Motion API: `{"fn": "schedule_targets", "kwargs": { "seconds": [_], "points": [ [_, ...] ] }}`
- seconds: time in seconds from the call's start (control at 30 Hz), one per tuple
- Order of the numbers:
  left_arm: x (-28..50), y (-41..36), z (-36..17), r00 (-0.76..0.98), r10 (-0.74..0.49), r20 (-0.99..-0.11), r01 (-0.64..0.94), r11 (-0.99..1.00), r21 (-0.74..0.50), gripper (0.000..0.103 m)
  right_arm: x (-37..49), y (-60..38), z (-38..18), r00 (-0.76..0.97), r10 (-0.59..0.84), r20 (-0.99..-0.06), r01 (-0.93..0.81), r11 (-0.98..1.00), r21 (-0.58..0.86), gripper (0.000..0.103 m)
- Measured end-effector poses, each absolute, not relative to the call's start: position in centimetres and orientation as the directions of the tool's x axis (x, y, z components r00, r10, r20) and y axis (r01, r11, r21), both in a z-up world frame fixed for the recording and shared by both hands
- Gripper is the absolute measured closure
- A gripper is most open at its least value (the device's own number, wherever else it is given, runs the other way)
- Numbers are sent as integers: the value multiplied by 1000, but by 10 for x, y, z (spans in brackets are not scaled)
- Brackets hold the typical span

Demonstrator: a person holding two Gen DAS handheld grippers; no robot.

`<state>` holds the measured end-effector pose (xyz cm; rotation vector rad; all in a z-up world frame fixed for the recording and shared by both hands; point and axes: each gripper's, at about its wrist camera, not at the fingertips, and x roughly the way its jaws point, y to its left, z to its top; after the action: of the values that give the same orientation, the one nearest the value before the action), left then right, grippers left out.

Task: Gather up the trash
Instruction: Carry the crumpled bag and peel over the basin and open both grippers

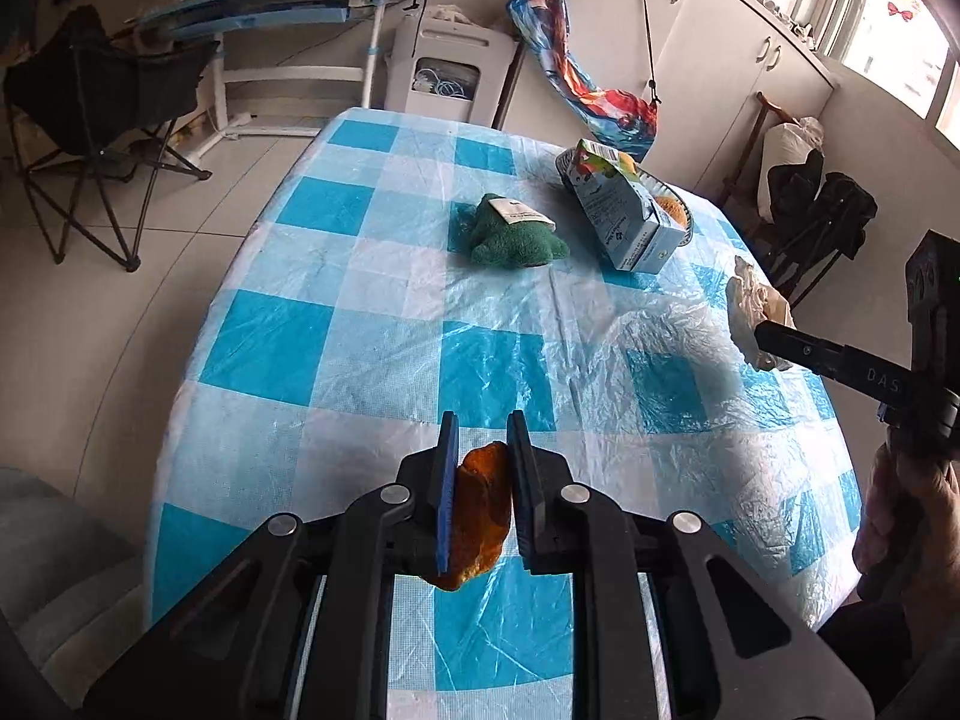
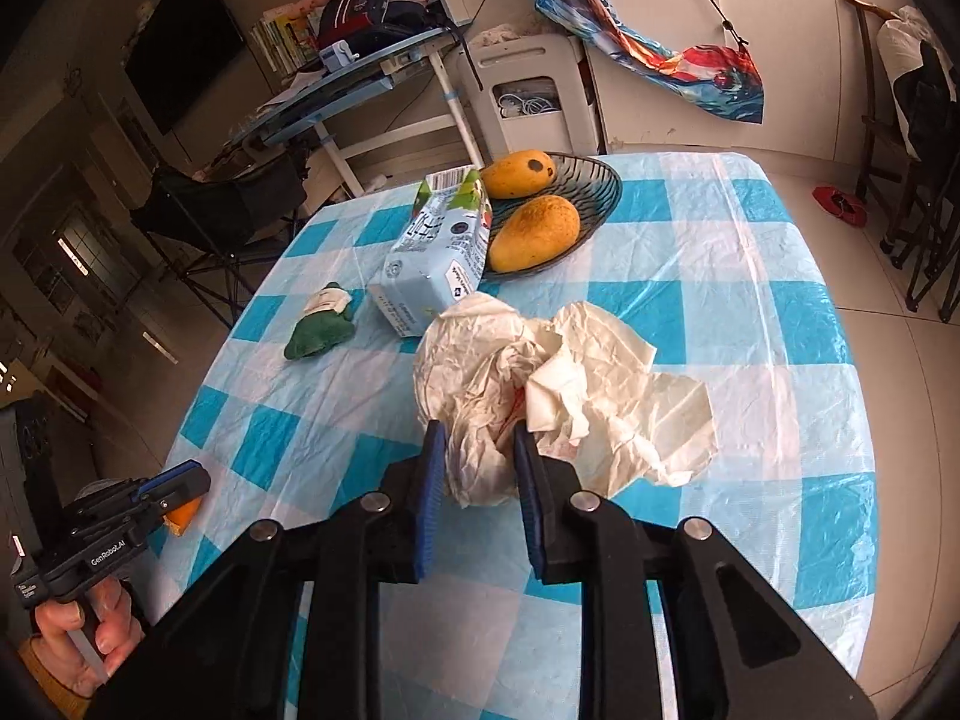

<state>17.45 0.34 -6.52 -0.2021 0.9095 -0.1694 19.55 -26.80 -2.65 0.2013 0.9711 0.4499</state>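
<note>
My left gripper (image 1: 483, 426) is shut on an orange peel (image 1: 480, 516) and holds it above the checked tablecloth (image 1: 372, 324). It also shows in the right wrist view (image 2: 180, 483) at the lower left with the peel (image 2: 182, 514) under it. My right gripper (image 2: 477, 435) is shut on a crumpled white paper wrapper (image 2: 570, 378) and holds it above the table. The wrapper also shows in the left wrist view (image 1: 747, 312) at the right. A light blue drink carton (image 2: 435, 258) lies on its side mid-table, also in the left wrist view (image 1: 624, 210).
A green plush toy (image 1: 510, 234) lies left of the carton. A dark plate (image 2: 600, 180) with two mangoes (image 2: 534, 231) stands behind the carton. Folding chairs (image 1: 90, 120), a desk (image 1: 270, 6) and cabinets (image 1: 720, 60) ring the table.
</note>
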Motion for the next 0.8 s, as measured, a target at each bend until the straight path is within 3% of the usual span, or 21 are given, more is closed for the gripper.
{"fn": "schedule_targets", "kwargs": {
  "seconds": [0.2, 0.6, 0.8],
  "points": [
    [145, 15, -50, 638, -243, -731, 51, 960, -275, 87, 164, -246, -20, 403, 613, -679, -347, 790, 506, 79],
    [77, 17, -49, 638, -260, -725, 83, 959, -272, 87, 114, -239, -18, 389, 651, -652, -373, 758, 534, 79],
    [33, 16, -49, 632, -264, -729, 113, 961, -250, 87, 58, -216, -19, 301, 717, -629, -439, 689, 576, 79]
  ]
}}
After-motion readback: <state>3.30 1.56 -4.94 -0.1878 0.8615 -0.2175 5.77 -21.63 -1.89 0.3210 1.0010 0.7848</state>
